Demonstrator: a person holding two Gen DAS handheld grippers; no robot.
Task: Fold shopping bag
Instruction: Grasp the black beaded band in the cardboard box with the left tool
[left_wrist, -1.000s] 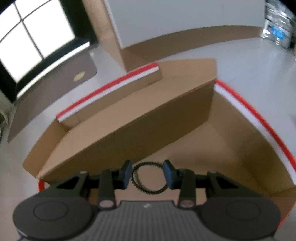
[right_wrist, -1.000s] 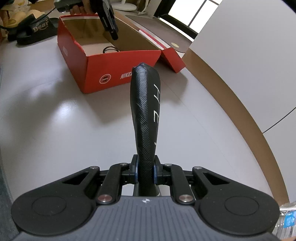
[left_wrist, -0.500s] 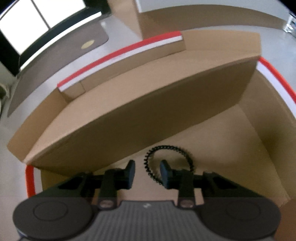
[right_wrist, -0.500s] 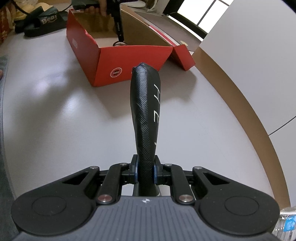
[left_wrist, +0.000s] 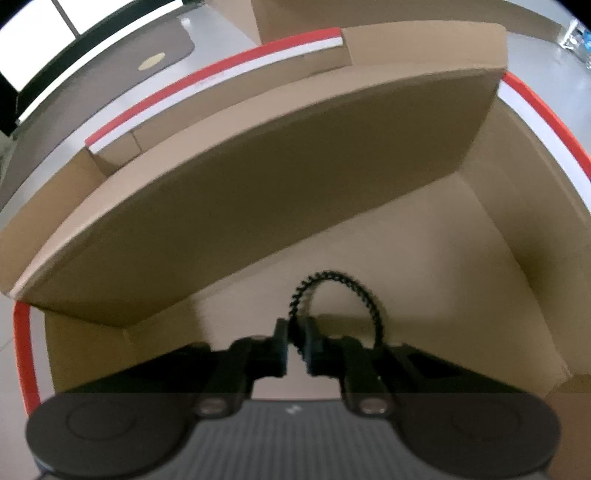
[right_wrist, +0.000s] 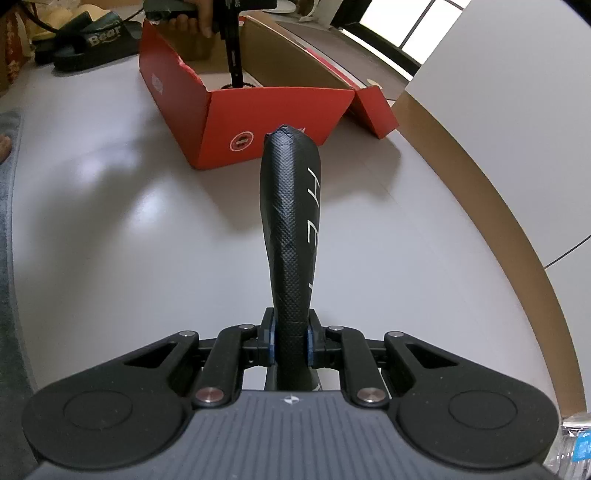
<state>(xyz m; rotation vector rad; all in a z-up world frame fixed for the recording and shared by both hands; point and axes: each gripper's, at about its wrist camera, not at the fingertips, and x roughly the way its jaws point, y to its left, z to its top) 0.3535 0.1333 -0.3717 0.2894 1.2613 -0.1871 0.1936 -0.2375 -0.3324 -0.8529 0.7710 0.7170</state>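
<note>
My right gripper (right_wrist: 290, 336) is shut on a rolled-up black shopping bag (right_wrist: 291, 206) with white lettering, which sticks out upright over the grey floor. Beyond it stands an open red shoe box (right_wrist: 273, 118). A person's hand (right_wrist: 199, 18) holds my left gripper (right_wrist: 236, 79) pointing down into that box. In the left wrist view, the left gripper (left_wrist: 295, 332) is closing its jaws on a black coiled elastic band (left_wrist: 351, 291) lying on the box's bottom. The pads pinch the left side of the loop, and the rest of the loop arcs out beyond and to the right of them.
A cardboard flap (left_wrist: 258, 192) leans over the box's inside, close above the left gripper. The box's lid (right_wrist: 376, 107) hangs open on the right. Dark slippers (right_wrist: 92, 40) lie at the far left. A white wall with a brown baseboard (right_wrist: 498, 192) runs along the right.
The left gripper sank into the box and its jaws closed onto the coiled band. The right gripper kept its hold on the bag; its view now shows the box a little lower and nearer.
</note>
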